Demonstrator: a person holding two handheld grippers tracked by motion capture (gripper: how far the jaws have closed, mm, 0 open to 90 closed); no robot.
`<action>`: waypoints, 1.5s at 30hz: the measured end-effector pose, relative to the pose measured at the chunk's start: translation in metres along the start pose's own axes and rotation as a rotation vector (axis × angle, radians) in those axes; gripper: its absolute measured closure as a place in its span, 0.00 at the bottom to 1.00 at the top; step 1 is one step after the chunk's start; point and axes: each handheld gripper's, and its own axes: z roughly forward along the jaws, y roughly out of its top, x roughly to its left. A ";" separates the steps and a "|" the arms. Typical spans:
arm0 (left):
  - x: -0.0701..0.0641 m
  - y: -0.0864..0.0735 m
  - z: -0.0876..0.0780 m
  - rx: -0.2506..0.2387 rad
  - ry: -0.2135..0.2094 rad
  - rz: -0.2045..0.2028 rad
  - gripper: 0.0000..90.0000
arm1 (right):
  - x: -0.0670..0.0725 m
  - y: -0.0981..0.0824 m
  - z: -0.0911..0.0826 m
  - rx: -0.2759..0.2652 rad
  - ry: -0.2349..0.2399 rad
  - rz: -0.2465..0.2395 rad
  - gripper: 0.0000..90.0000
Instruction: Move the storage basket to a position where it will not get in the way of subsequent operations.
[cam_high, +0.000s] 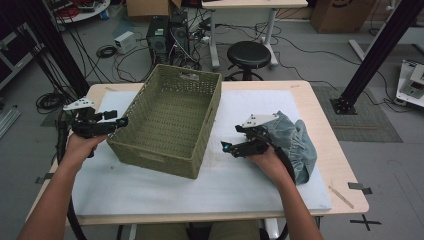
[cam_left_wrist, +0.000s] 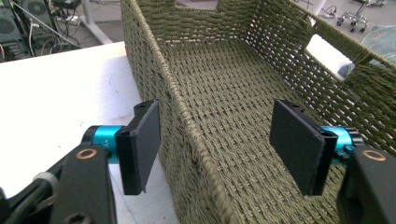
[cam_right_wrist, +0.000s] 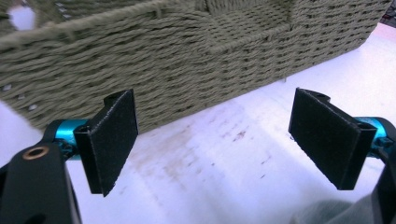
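My left tongs (cam_left_wrist: 215, 149) stand wide apart, straddling the near long wall of the woven basket (cam_left_wrist: 243, 93): one pad hangs outside the rim, the other inside over the woven floor, and neither presses on the weave, so nothing is held. In the high view these tongs (cam_high: 121, 121) sit at the left of the frame, just at the basket's left wall. My right tongs (cam_right_wrist: 215, 140) are equally wide and empty, looking across bare white counter (cam_right_wrist: 224, 154) at the basket's outer side, near it but apart from it. From above they (cam_high: 226, 147) sit right of centre, with a crumpled grey-blue cloth (cam_high: 300, 145) lying under and behind that hand.

The basket (cam_high: 170, 120) is olive green, rectangular, empty, and turned at a slant in the middle of the frame on the white sheet that covers the counter (cam_high: 150, 190).

I judge it light and fairly stiff, the corded weave rough enough that the pads should not slip. The braided rim looks the firmest part, so I would pinch there, on opposite walls with both tongs, or at the cut-out handle (cam_left_wrist: 327, 53) in the end wall. A one-sided grip would probably tip it.
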 end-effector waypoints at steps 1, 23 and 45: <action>0.000 0.000 0.002 0.006 0.000 0.000 0.41 | 0.001 -0.003 -0.002 -0.009 -0.003 0.000 0.18; -0.006 0.000 0.022 0.166 0.134 -0.030 0.88 | 0.003 -0.022 -0.021 -0.005 -0.055 -0.017 0.18; 0.011 -0.022 -0.022 0.103 0.214 -0.108 0.92 | 0.000 -0.022 -0.019 -0.003 -0.056 -0.007 0.18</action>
